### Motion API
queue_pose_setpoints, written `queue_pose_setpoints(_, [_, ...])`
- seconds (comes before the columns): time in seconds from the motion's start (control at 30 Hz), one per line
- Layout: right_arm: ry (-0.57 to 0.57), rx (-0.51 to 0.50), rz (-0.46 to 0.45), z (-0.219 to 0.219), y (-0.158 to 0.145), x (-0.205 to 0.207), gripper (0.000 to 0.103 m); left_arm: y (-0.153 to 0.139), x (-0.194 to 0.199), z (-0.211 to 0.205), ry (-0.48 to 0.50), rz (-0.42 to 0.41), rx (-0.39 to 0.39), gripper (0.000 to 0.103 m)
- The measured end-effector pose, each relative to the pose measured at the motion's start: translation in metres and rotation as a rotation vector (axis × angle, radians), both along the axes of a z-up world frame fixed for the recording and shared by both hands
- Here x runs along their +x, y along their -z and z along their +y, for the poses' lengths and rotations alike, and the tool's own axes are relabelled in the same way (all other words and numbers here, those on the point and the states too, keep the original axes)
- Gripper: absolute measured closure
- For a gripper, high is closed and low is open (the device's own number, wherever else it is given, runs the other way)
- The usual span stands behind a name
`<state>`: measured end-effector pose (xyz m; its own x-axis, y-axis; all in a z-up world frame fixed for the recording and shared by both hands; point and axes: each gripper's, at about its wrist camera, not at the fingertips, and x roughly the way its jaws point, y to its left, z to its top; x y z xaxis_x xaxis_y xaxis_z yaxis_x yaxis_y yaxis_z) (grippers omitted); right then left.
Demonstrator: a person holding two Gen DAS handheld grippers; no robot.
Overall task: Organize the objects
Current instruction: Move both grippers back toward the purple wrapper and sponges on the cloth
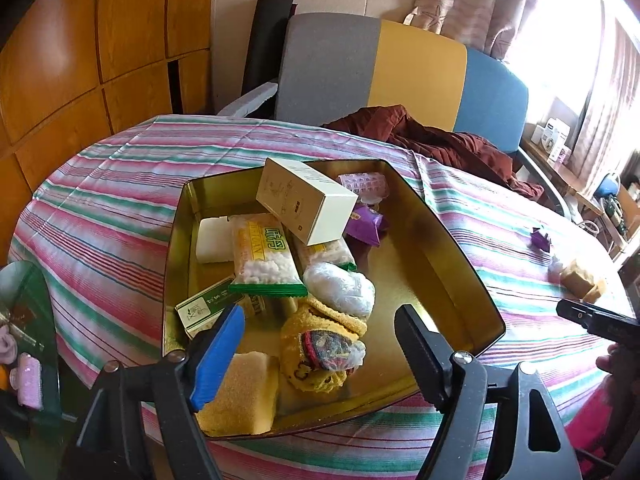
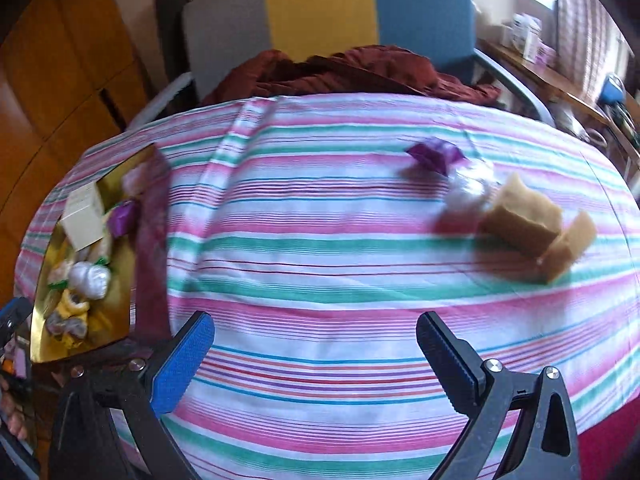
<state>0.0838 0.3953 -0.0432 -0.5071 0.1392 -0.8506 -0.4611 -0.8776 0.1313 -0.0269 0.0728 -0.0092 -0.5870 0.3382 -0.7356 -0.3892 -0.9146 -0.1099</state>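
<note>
My right claw (image 2: 314, 344) hangs spread and empty over the striped cloth (image 2: 320, 240). The tan sponge blocks (image 2: 524, 220) lie ahead to the right, well apart from the gold tin (image 2: 120, 264). They look light and squashy; I'd pinch one across its flat sides.

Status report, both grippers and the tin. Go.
Left gripper open, empty, over gold tin full of packets. Right gripper open, empty, above striped cloth. Purple packet and tan blocks loose outside tin. Path unobstructed.
</note>
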Motion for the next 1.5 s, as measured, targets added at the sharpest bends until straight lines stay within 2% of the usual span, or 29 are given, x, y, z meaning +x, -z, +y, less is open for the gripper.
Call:
queue_pose_setpoints(0.5, [0.076, 0.096, -0.029, 0.044, -0.014, 0.006, 0.0, -0.002, 0.001, 0.012, 0.022, 0.003, -0.017, 0.025])
queue_pose_setpoints(0.97, [0.255, 0.188, -0.031, 0.135, -0.023, 0.025, 0.001, -0.019, 0.004, 0.058, 0.141, 0.043, -0.044, 0.025])
queue_pose_setpoints(1.23, [0.473, 0.109, 0.046, 0.183, -0.02, 0.06, 0.001, -0.028, 0.011, 0.107, 0.244, 0.066, -0.072, 0.025])
queue_pose_setpoints(1.5, [0.624, 0.014, 0.106, 0.207, -0.022, 0.089, 0.001, -0.029, 0.023, 0.185, 0.402, 0.071, -0.093, 0.025])
